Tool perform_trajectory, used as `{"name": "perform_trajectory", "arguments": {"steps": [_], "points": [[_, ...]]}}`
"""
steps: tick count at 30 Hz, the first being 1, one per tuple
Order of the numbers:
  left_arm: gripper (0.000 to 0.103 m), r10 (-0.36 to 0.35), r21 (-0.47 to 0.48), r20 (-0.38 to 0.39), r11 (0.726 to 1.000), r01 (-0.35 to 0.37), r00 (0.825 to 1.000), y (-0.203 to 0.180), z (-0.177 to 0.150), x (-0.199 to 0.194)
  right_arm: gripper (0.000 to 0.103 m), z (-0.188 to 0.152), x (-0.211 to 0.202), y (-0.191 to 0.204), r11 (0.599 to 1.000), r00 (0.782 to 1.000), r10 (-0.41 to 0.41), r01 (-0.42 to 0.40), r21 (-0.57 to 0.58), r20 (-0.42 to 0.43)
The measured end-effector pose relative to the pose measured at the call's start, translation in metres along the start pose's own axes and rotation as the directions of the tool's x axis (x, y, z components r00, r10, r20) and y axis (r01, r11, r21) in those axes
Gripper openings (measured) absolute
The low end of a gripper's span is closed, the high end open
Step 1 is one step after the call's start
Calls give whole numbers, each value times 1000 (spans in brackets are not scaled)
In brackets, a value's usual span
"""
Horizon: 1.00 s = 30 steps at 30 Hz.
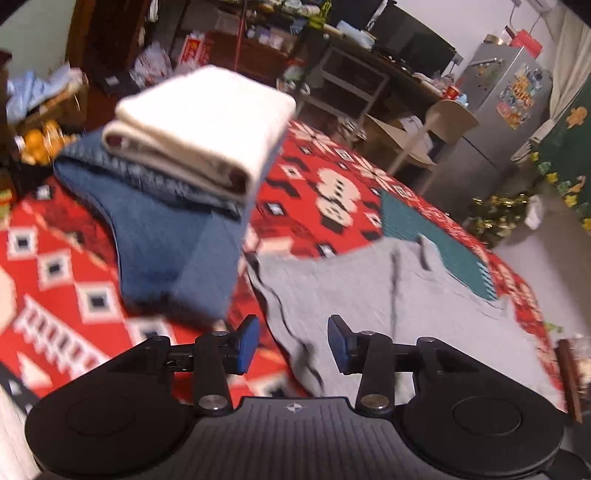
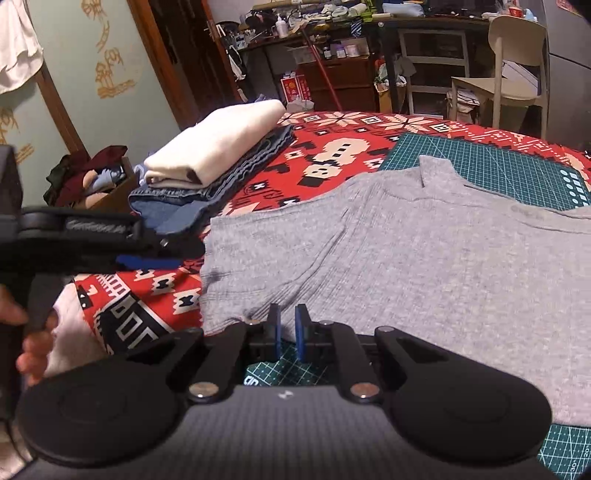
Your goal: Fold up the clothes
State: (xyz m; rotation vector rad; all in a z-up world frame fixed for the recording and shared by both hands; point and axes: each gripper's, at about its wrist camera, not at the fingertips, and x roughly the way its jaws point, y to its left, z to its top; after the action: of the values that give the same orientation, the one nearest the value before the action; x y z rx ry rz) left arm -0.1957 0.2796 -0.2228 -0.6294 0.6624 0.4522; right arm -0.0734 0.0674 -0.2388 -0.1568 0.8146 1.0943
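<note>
A grey shirt (image 1: 388, 295) (image 2: 406, 258) lies spread flat on the red patterned tablecloth (image 1: 55, 277) (image 2: 332, 147). My left gripper (image 1: 293, 343) is open and hovers over the shirt's left edge. In the right wrist view it shows at the far left (image 2: 147, 254), held by a person's hand (image 2: 33, 332). My right gripper (image 2: 288, 330) sits at the shirt's near hem with only a slim gap between its jaws; no cloth shows between them. A stack sits at the back left: a folded white garment (image 1: 199, 122) (image 2: 218, 144) on folded blue denim (image 1: 159, 229) (image 2: 221, 181).
A green cutting mat (image 1: 443, 240) (image 2: 498, 162) lies under the shirt's far side. Beyond the table stand a cream chair (image 2: 517, 55), a cluttered desk (image 2: 332, 22) and a fridge (image 1: 509, 92). A box of clothes (image 2: 88, 177) sits on the floor at the left.
</note>
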Motion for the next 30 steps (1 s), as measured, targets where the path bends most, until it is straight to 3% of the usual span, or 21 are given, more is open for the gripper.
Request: {"name": "perform_trajectory", "arguments": {"steps": [2,10,15,23,27,30], "points": [[42,31,8,-2,999,-31,1000,0,6,9,10,0,-2,-1,1000,1000,1,-1,3,4],[42,42,0,5,999,-42,999,-1,8,27,10,0,-7,-11,1000,1000,-4,3,28,19],[25,25,-72,13,997,-24,1000,2,6,27,10,0,-8,-15,999,1000,-8,7,42,22],[23,-5,-170,4,985,6,1000,7,1,25,11,-1,-10,-20,998,1000,-12,11,55,23],[5,-9,-226,24,974,14,1000,14,1,27,11,0,-10,-22,998,1000,-18,17,60,24],[2,-14,-221,48,975,24,999,14,3,24,11,0,-13,-25,998,999,-27,25,64,29]]}}
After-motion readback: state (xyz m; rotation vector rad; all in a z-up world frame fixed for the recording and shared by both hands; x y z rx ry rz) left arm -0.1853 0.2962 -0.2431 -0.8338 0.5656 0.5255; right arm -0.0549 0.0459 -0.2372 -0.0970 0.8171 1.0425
